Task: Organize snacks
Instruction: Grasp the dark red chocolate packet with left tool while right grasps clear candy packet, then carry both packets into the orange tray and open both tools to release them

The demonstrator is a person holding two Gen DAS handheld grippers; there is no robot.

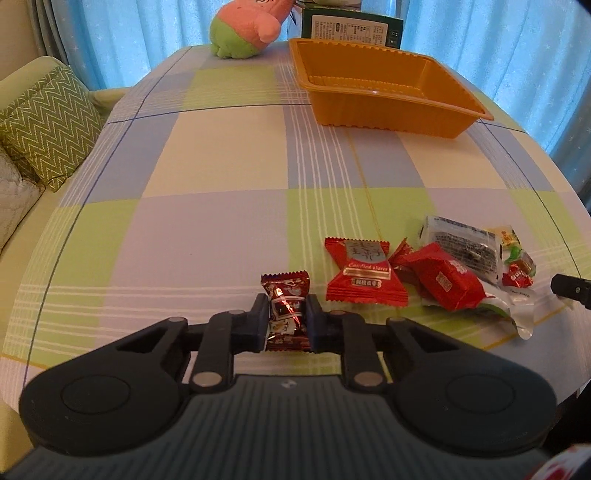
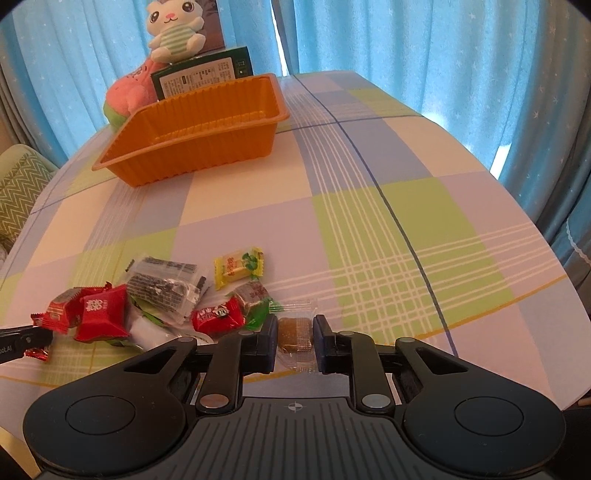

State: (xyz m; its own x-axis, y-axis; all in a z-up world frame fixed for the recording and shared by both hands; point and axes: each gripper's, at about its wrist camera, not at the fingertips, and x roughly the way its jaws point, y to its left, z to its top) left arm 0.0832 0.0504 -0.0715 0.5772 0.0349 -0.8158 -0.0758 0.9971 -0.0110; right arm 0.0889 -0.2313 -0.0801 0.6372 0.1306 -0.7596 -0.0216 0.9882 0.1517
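Observation:
My left gripper (image 1: 287,319) is shut on a dark red candy (image 1: 286,302) at the near side of the table. My right gripper (image 2: 295,341) is shut on a brown candy in clear wrap (image 2: 295,334). A pile of wrapped snacks lies between them: a red date candy (image 1: 364,273), a red box candy (image 1: 448,282) (image 2: 101,312), a black-and-clear packet (image 1: 461,243) (image 2: 164,286), a yellow candy (image 2: 238,267) and a small red candy (image 2: 218,317). The empty orange tray (image 1: 388,110) (image 2: 192,147) stands at the far side of the table.
A pink and green plush (image 1: 243,31) (image 2: 125,96), a dark green box (image 1: 351,31) (image 2: 207,75) and a white plush (image 2: 175,31) stand behind the tray. Blue curtains hang around. A green cushion (image 1: 48,125) lies left of the checked tablecloth (image 1: 207,221).

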